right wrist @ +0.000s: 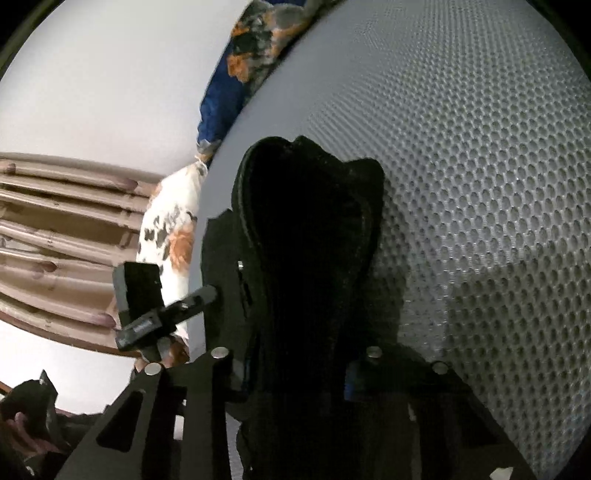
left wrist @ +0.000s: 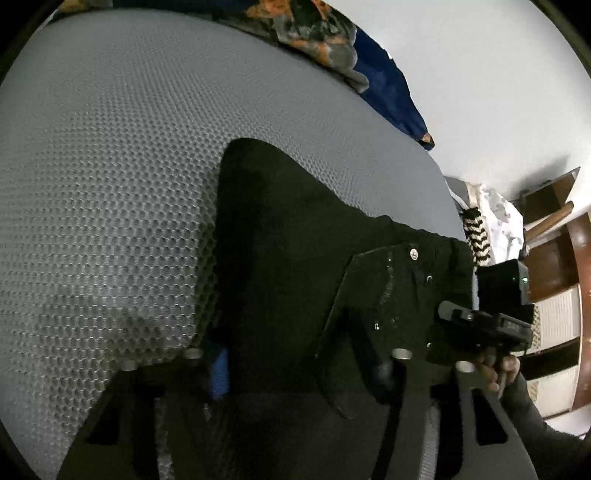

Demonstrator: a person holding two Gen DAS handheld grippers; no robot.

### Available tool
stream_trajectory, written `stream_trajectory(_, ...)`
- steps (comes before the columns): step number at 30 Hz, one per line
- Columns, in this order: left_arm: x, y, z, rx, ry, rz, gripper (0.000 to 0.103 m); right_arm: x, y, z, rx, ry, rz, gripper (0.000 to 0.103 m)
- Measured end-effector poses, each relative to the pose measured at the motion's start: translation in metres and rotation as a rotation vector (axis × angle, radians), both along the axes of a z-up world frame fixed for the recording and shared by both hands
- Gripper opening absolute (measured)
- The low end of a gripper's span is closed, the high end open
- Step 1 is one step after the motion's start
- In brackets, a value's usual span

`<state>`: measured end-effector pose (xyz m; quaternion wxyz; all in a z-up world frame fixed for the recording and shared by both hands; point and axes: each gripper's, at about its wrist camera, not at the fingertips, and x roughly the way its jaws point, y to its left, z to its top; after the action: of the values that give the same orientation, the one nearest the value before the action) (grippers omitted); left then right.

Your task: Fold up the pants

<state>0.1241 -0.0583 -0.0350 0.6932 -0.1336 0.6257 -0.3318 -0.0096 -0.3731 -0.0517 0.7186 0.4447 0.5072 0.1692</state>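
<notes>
Black pants point(left wrist: 295, 236) lie on a grey honeycomb-mesh mattress point(left wrist: 110, 166), bunched into a thick, folded mass. In the left wrist view they run from centre frame down to 6 o'clock, the waistband edge stretching toward 3 o'clock.

Left gripper point(left wrist: 299, 369): pants fabric sits between the fingers, blue pad point(left wrist: 218, 373) on the 9 o'clock finger just showing at the cloth edge. Everything there is black on black, so I cannot tell whether the pads are pressing or merely straddling the cloth.

Right gripper point(right wrist: 295, 369): the pants point(right wrist: 306, 236) rise in a dark hump from 6 o'clock to centre frame, filling the gap between the fingers. Blue pad point(right wrist: 349, 384) on the 3 o'clock finger peeks out beside the fabric. Grip again cannot be told, since the cloth hides the contact.

In the left view the right gripper point(left wrist: 406, 280) shows at 4 o'clock, its flat black body lying against the waistband, with a hand point(left wrist: 498, 373) on the handle below it.

Patterned orange-grey cloth point(left wrist: 314, 33) and a blue cloth point(left wrist: 388, 92) lie at the far mattress edge, 12 to 1 o'clock. White wall point(left wrist: 480, 74) beyond.
</notes>
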Motion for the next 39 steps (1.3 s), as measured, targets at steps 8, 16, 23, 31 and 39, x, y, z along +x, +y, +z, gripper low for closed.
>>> stream_trajectory(8,0.017,0.011,0.021,-0.022,-0.059,0.021,0.028,0.03,0.022,0.026,-0.045,-0.046,-0.016,0.027)
stream_trajectory(16,0.083,0.013,0.038,0.011,-0.15,0.056,0.028,0.105,0.027,0.02,-0.081,-0.072,0.015,0.026)
stream_trajectory(23,0.146,0.019,0.033,0.029,-0.177,0.117,0.028,0.18,0.031,0.009,-0.109,-0.098,0.041,0.026)
stream_trajectory(31,0.183,0.017,-0.002,0.095,-0.163,0.143,0.028,0.218,0.032,-0.012,-0.206,-0.06,0.053,0.026)
stream_trajectory(39,0.17,0.024,-0.028,0.169,-0.165,0.143,0.051,0.206,0.039,-0.026,-0.415,-0.035,0.044,0.043)
